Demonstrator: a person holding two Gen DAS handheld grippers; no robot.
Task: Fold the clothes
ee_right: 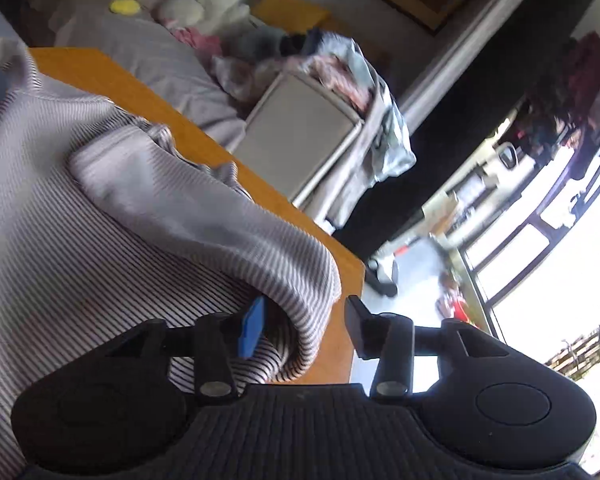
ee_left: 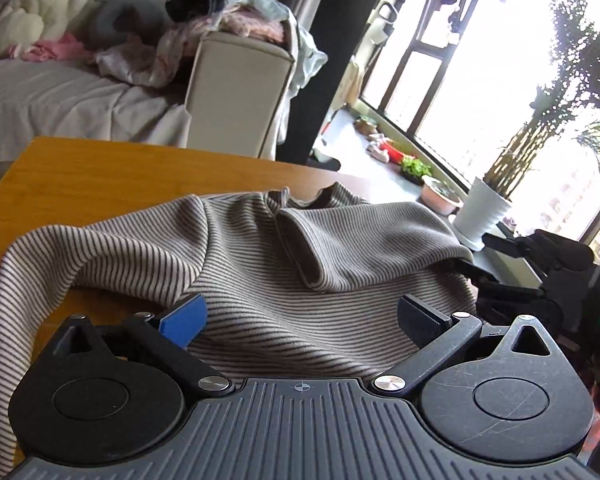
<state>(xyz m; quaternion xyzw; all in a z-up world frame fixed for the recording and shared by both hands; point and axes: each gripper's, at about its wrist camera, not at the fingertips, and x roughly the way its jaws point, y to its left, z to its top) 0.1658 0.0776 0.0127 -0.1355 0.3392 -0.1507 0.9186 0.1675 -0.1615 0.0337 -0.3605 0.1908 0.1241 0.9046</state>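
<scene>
Striped cloth decided everything at this moment: the striped top lay rumpled on the wooden table, stretched mostly across the table's width, with one sleeve folded over its middle and another trailing off toward the table's near left side. Measured from that top, the left gripper hovered directly above its near hem, pointing down and across the fabric toward the collar at the far edge. Its jaws stood wide apart, the blue pad on one side and the dark pad on the other, with cloth beneath them but nothing pinched. The right gripper sat at the top's right-hand edge, close to the table's corner. Its jaws were partly parted, and a rolled fold of the garment lay between them, against the blue pad and clear of the dark one; it did not look clamped. The right hand was probably nearer a usable edge.
</scene>
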